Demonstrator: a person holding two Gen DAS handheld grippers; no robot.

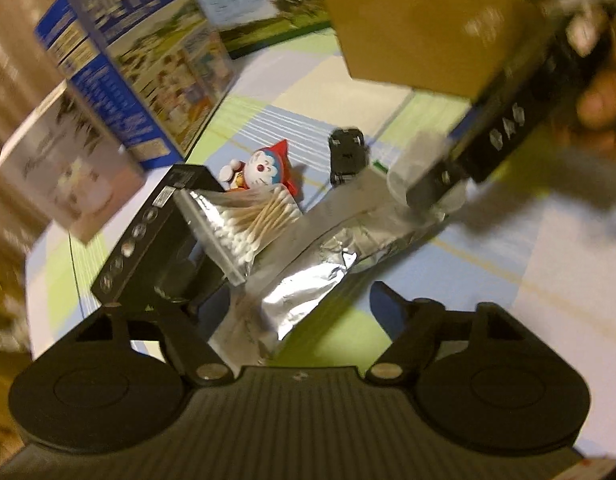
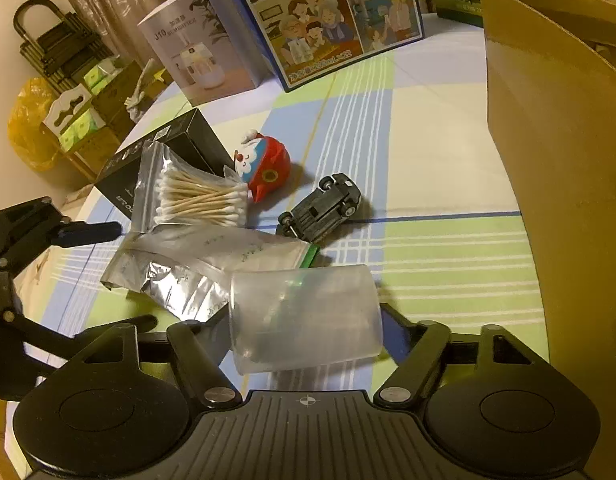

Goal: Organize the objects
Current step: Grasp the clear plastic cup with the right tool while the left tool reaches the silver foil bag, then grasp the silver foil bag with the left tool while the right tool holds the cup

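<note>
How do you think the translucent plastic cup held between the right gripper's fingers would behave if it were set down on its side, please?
The translucent plastic cup looks cylindrical with smooth walls, so it would probably roll on the checked tablecloth. It appears thin and empty, hence likely light and easily squeezed out of shape. Its smooth surface may slip in the right gripper.

We see warm, dim indoor light in both views, with fisheye bending at the edges. The left wrist view is smeared by motion blur; the right is sharp, with glare on the foil pouch (image 2: 176, 284).
</note>
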